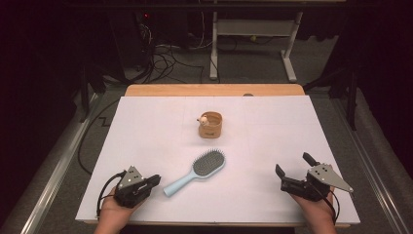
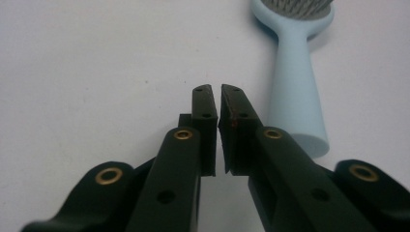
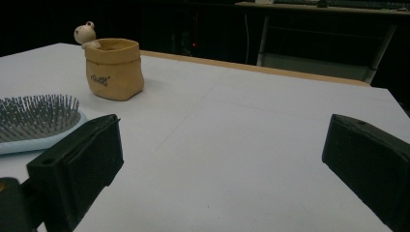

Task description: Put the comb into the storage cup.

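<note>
A light-blue hairbrush (image 1: 197, 171) lies slantwise on the white sheet, bristles up, handle toward the near left. My left gripper (image 1: 157, 180) rests just left of the handle's end. In the left gripper view its jaws (image 2: 216, 89) stand together with only a thin slit and nothing between them, and the brush handle (image 2: 295, 87) lies just to their right. My right gripper (image 1: 292, 163) rests at the near right, wide open and empty (image 3: 222, 145). A tan cup (image 1: 210, 126) with a small figurine (image 1: 203, 119) on its rim stands beyond the brush.
The white sheet (image 1: 160, 126) covers a wooden table whose far edge (image 1: 214, 90) shows. Behind it are a white desk frame (image 1: 253, 29) and loose cables (image 1: 165, 58) on the floor. In the right gripper view the cup (image 3: 113, 70) and the brush head (image 3: 36, 121) lie to the left.
</note>
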Tool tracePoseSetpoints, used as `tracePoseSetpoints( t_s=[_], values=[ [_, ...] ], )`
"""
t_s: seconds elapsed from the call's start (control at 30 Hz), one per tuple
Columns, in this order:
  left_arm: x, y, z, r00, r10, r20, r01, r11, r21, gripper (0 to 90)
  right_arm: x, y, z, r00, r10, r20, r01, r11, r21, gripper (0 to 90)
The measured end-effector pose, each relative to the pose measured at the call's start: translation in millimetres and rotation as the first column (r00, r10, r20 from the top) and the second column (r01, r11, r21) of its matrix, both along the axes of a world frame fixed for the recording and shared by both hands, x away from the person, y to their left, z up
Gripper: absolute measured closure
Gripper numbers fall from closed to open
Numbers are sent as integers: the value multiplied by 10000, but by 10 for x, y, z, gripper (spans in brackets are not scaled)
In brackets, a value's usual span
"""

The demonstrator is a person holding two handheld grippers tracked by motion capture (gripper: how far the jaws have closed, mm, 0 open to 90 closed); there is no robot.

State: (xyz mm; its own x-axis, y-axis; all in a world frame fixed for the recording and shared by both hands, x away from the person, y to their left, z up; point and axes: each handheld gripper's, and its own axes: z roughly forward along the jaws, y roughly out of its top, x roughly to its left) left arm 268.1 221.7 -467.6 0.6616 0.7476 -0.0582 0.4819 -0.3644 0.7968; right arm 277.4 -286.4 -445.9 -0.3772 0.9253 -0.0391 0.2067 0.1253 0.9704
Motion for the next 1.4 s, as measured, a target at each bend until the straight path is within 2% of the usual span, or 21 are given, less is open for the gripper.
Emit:
tracePoseSetpoints(
  t_s=[0.07, 0.2, 0.33, 0.37, 0.5, 0.57, 0.63, 0.67, 0.7, 0.77, 0.83, 0.9, 1.03, 1.07, 1.17, 1.27, 1.4],
  values=[
    [-1, 15, 8, 9999, 53, 126, -51, 9998, -173, 815, 1, 1, 0, 10000, -4, -3, 4, 10000, 8, 16],
    [-1, 45, 9, 9991, 117, 400, -101, 9991, -404, 726, 1, 3, -2, 10000, -5, -1, 5, 10000, 1, 17],
    [4, 75, 2, 9978, 262, 603, -220, 9973, -695, 576, 3, 5, -4, 10000, -6, -19, 6, 10000, 5, 17],
    [14, 102, 0, 9974, 275, 668, -214, 9957, -903, 534, 4, 6, -5, 10000, 5, -19, -5, 10000, -2, 17],
    [37, 130, 6, 9967, 324, 741, -240, 9934, -1118, 391, 4, 12, -2, 10000, 61, 11, -61, 10000, -72, 17],
    [45, 133, 9, 9970, 260, 734, -173, 9930, -1166, 368, 2, 15, -1, 10000, 59, 16, -59, 10000, -73, 17],
    [50, 129, 11, 9966, 295, 768, -200, 9924, -1217, 291, 3, 18, 0, 10000, 75, 39, -74, 9999, -108, 17],
    [48, 119, 10, 9951, 456, 879, -352, 9926, -1164, 291, 3, 20, 0, 10000, 71, 36, -71, 9999, -106, 17],
    [55, 114, 13, 9948, 467, 904, -360, 9925, -1165, 231, 6, 24, 0, 10000, 71, 29, -71, 9999, -100, 17],
    [58, 111, 11, 9937, 494, 1002, -374, 9923, -1182, 228, 7, 25, -1, 10000, 73, 25, -73, 9999, -103, 17],
    [58, 109, 15, 9900, 582, 1284, -407, 9900, -1352, 158, 7, 28, -1, 10000, 93, 26, -93, 9999, -121, 17],
    [53, 111, 14, 9881, 576, 1429, -370, 9891, -1426, 148, 6, 32, -2, 9999, 112, 35, -112, 9999, -127, 17],
    [63, 100, 2, 9888, 535, 1392, -321, 9879, -1515, 90, 0, 41, 1, 9999, 152, 60, -151, 9998, -155, 17],
    [71, 91, 3, 9884, 598, 1395, -381, 9875, -1532, 42, -1, 43, 2, 9999, 149, 72, -147, 9998, -161, 17],
    [81, 77, 14, 9872, 692, 1436, -477, 9878, -1484, 0, 0, 43, 0, 9999, 152, 58, -151, 9998, -157, 17],
    [85, 76, 16, 9874, 587, 1470, -351, 9868, -1581, 0, 2, 43, -1, 9999, 131, 51, -130, 9997, -183, 17],
    [89, 56, 18, 9879, 464, 1482, -251, 9895, -1421, 0, -10, 54, 2, 9999, 150, 85, -148, 9997, -213, 16]
  ],
)
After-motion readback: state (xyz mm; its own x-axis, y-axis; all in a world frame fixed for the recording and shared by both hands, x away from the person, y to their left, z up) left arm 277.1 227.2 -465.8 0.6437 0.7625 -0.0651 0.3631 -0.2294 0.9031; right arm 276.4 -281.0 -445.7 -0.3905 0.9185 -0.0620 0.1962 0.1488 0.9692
